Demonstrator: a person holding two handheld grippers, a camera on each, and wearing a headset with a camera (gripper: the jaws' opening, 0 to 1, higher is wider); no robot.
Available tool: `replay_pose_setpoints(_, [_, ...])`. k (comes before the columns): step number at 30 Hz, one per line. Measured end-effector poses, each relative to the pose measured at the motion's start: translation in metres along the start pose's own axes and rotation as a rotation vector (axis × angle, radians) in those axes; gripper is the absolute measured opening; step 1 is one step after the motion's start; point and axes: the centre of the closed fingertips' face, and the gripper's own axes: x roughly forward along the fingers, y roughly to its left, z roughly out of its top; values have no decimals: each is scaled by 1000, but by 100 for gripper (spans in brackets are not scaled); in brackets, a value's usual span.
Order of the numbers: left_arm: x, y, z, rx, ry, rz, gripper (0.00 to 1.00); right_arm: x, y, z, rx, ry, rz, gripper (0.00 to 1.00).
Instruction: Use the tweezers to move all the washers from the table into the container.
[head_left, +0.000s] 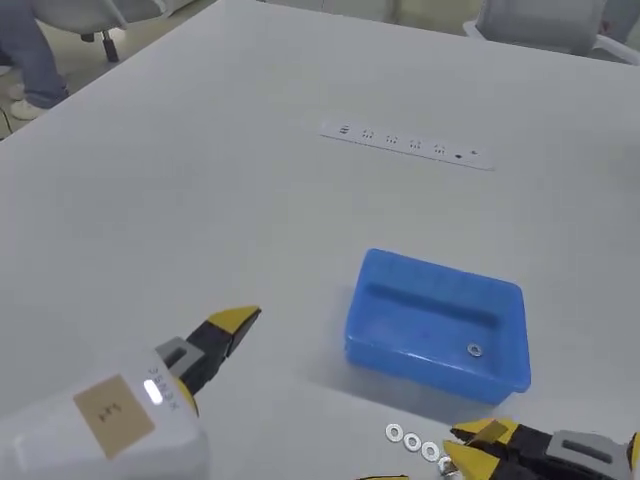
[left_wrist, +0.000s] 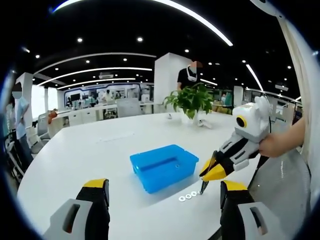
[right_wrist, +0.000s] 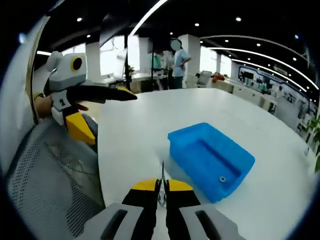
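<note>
A blue container (head_left: 436, 300) sits on the white table with one washer (head_left: 474, 350) lying inside it. Three more washers (head_left: 412, 441) lie in a row on the table just in front of it. My right gripper (head_left: 465, 446) hovers beside that row, shut on thin tweezers (right_wrist: 162, 179) that stick out between its jaws. In the left gripper view the tweezers (left_wrist: 203, 186) point down, their tip just right of the washers (left_wrist: 187, 196). My left gripper (head_left: 232, 322) stays open to the container's left, with nothing between its fingers.
A flush power strip (head_left: 405, 143) lies in the table beyond the container. A mesh chair back (right_wrist: 50, 175) stands close at the table edge. People stand in the far office behind a potted plant (left_wrist: 191, 100).
</note>
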Motion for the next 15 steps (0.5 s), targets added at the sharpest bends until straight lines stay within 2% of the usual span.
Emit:
replay_pose_setpoints(1, [0, 0, 0, 0, 0, 2, 94, -3, -4, 4, 21, -16, -7, 1])
replay_pose_setpoints(6, [0, 1, 0, -3, -4, 6, 94, -9, -12, 10, 12, -11, -28, 1])
replay_pose_setpoints(15, [-1, 2, 0, -3, -3, 9, 94, -17, -21, 34, 63, -69, -44, 1])
